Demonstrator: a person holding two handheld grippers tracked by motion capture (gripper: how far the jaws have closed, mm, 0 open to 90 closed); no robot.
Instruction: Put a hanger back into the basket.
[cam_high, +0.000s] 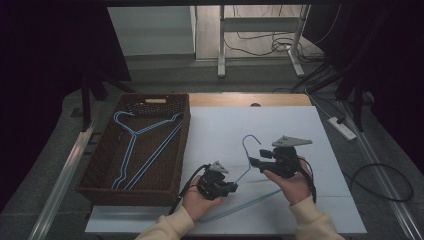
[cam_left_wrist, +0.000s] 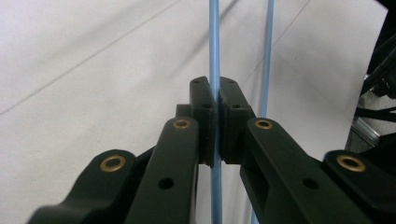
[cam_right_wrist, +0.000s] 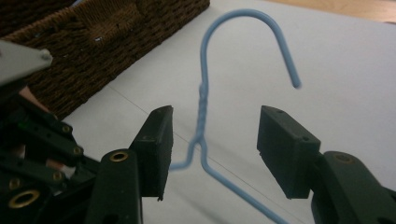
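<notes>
Left gripper (cam_left_wrist: 215, 112) pinches hanger wire (cam_left_wrist: 214, 42); high view adds basket (cam_high: 183, 145).

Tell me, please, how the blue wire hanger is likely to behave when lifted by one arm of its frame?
The hanger is thin wire, so it is probably light and may flex slightly. The left gripper pinches one thin rod, so the hanger could swivel or slip in the pads. Its hook stands open and might snag the basket.

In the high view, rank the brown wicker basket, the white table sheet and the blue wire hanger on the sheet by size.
1. White table sheet
2. Brown wicker basket
3. Blue wire hanger on the sheet
</notes>
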